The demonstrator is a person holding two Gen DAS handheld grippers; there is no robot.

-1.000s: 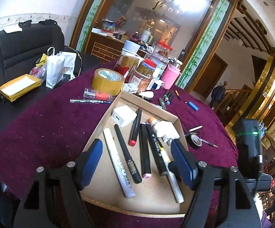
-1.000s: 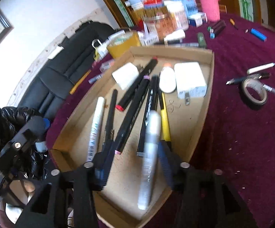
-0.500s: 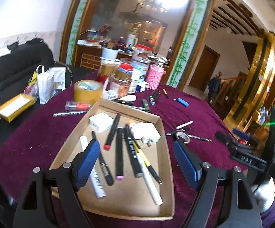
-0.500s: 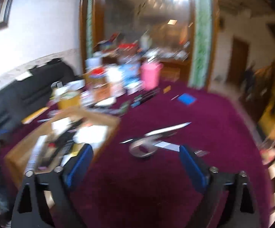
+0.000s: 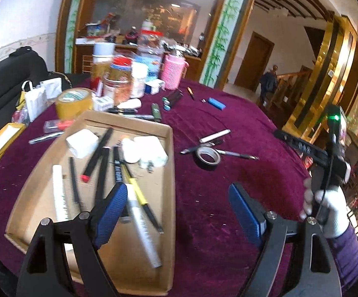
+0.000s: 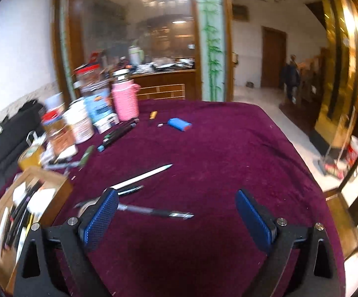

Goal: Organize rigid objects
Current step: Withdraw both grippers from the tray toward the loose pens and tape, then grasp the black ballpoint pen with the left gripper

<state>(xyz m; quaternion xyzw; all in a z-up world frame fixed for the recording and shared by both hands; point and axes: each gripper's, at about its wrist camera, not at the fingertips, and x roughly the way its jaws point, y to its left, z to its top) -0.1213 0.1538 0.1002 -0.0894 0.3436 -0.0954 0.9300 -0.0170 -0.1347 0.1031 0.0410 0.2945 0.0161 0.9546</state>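
A shallow cardboard tray (image 5: pixel 171 173) on the maroon tablecloth holds several markers, pens and white adapters; it also shows at the left of the right wrist view (image 6: pixel 62 188). My left gripper (image 5: pixel 176 212) is open and empty over the tray's right edge. My right gripper (image 6: pixel 176 217) is open and empty above the cloth, near a silver-black pen (image 6: pixel 154 211), a white pen (image 6: pixel 142 177) and a tape roll (image 5: pixel 208 155). The right gripper's body (image 5: pixel 332 153) shows at right in the left wrist view.
Jars, a pink cup (image 6: pixel 125 104) and a yellow tape roll (image 5: pixel 74 100) crowd the table's far left. Loose markers (image 6: pixel 118 133), a green knife (image 6: pixel 86 156) and a blue block (image 6: pixel 179 124) lie on the cloth. A black sofa (image 5: pixel 6 79) stands at left.
My right gripper has let go of the silver marker in the tray, opened, and swung right over the bare cloth. My left gripper has drawn back and shifted right.
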